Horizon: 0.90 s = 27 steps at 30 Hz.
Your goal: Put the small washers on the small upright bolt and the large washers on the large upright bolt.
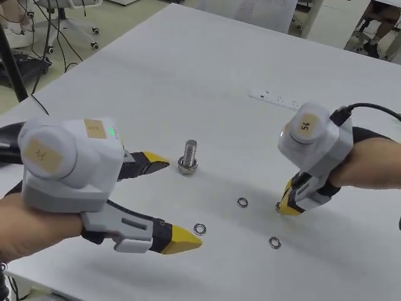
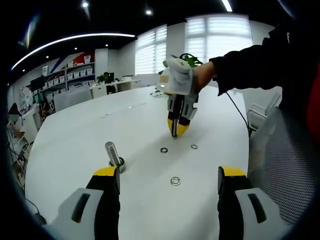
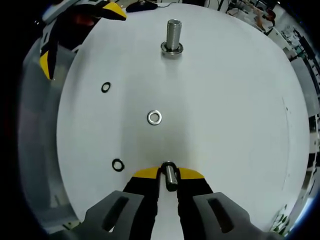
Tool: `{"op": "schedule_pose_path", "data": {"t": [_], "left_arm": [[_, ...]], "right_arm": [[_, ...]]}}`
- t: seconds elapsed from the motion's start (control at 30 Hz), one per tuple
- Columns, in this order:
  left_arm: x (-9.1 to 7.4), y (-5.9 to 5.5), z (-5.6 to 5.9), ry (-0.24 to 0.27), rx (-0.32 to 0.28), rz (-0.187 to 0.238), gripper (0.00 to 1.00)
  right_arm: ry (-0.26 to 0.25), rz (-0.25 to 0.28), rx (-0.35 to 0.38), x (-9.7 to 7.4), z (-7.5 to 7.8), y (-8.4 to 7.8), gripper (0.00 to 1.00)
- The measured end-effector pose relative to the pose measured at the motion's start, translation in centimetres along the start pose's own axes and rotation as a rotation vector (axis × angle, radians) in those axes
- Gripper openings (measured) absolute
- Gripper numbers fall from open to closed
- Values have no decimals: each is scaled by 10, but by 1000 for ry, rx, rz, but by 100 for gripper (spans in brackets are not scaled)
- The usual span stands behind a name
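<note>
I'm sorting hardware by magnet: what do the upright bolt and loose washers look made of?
Upright bolt: seemingly steel, bright silvery finish, with glints on its threads. Loose washers: thin metal rings, silvery with a sheen; likely steel, alloy unclear.

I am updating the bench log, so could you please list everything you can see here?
Table: one, white, under everything.
Large bolt: one, silver, upright mid-table.
Small bolt: one, silver, clamped in the right gripper.
Washers: three, silver, loose on the table between the grippers.
Strip: one, white, flat on the table beyond the right gripper.
Left gripper: one, grey with yellow tips, open, beside the large bolt.
Right gripper: one, same colours, shut on the small bolt, tips down at the table.
Hands: two, each holding a gripper.
</note>
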<state>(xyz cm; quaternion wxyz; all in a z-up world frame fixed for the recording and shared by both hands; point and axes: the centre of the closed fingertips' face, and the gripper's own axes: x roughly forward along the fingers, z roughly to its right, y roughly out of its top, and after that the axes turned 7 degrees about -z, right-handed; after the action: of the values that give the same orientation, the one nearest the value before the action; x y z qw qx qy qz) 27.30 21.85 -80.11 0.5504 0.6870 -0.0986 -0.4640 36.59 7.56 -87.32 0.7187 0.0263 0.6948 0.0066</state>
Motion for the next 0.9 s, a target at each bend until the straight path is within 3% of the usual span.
{"op": "schedule_pose_path", "data": {"t": [0.47,0.9], "left_arm": [[2,1,1,-3,5,-1,80],[3,1,3,-9,14,0,80]], "right_arm": [[-9,17,33,0,2,-10,18],[-11,33,55,-4,-14,-18,19]]}}
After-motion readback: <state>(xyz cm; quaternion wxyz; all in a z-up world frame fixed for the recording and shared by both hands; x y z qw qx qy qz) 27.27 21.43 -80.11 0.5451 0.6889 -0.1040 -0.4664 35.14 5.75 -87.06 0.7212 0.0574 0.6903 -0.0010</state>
